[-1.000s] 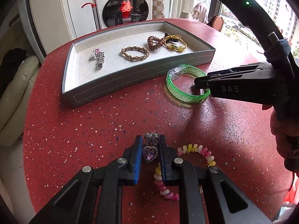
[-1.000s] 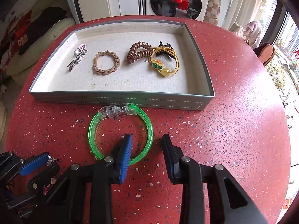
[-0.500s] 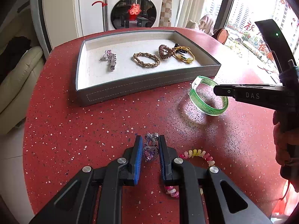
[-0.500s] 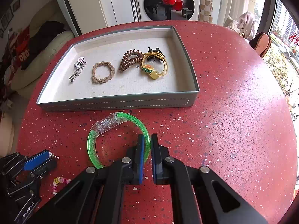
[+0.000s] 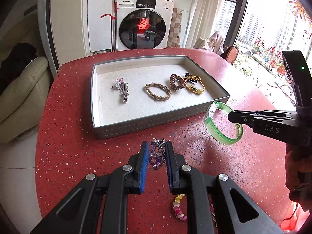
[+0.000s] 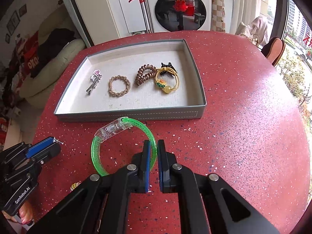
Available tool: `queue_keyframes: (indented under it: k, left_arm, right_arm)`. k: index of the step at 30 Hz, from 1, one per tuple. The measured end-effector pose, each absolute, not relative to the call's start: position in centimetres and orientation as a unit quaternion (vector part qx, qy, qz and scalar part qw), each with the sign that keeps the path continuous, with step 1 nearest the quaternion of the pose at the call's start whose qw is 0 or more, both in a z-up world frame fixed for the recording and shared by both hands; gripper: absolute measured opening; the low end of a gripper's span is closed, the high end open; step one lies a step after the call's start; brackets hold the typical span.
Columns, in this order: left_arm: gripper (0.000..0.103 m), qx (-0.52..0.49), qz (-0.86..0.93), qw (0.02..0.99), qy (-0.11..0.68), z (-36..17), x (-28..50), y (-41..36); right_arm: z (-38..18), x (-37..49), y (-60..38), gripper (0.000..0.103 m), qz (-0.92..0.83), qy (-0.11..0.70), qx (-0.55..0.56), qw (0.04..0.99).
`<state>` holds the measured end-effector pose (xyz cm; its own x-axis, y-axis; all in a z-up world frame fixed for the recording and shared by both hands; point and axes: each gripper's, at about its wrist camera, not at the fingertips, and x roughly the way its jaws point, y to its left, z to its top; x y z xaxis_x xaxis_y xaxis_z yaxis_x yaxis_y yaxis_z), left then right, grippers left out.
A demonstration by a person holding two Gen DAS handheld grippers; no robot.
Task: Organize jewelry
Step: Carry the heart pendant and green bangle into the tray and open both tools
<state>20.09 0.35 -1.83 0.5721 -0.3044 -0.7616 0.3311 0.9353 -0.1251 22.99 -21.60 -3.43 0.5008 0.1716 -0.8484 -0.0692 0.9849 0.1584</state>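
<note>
My left gripper (image 5: 157, 152) is shut on a purple heart brooch (image 5: 156, 157) with a silver bow, held above the red table in front of the grey tray (image 5: 136, 123). My right gripper (image 6: 153, 150) is shut on the rim of a green bangle (image 6: 99, 152) with a clear clasp, lifted off the table near the tray's front wall. In the left wrist view the green bangle (image 5: 220, 134) hangs from the right gripper (image 5: 233, 115) beside the tray's right corner. The tray holds a silver hair clip (image 5: 122, 89), a braided tan band (image 5: 158, 91), a brown coil tie (image 5: 176, 82) and a yellow beaded tie (image 5: 195, 86).
A pastel bead bracelet (image 5: 179, 208) lies on the red table (image 6: 243, 117) under my left gripper. The table's round edge falls away on the left toward a cream sofa (image 5: 21, 97). A washing machine (image 5: 143, 21) stands behind the table.
My right gripper closed on the green bangle and lifted it off the table. My left gripper rose with the brooch, and both moved nearer the tray.
</note>
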Motion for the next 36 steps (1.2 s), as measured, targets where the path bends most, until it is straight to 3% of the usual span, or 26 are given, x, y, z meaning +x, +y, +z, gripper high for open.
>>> queue_keyframes:
  k: [13, 36]
  left_arm:
    - [0.035, -0.011, -0.166, 0.895, 0.414, -0.4, 25.3, 0.7]
    - [0.035, -0.002, -0.119, 0.886, 0.449, -3.2, 36.0, -2.3]
  right_arm:
    - [-1.4, 26.2, -22.0, 0.008, 0.067, 0.478, 0.06, 0.874]
    - [-3.0, 37.5, -22.7, 0.008, 0.027, 0.486, 0.067, 0.871]
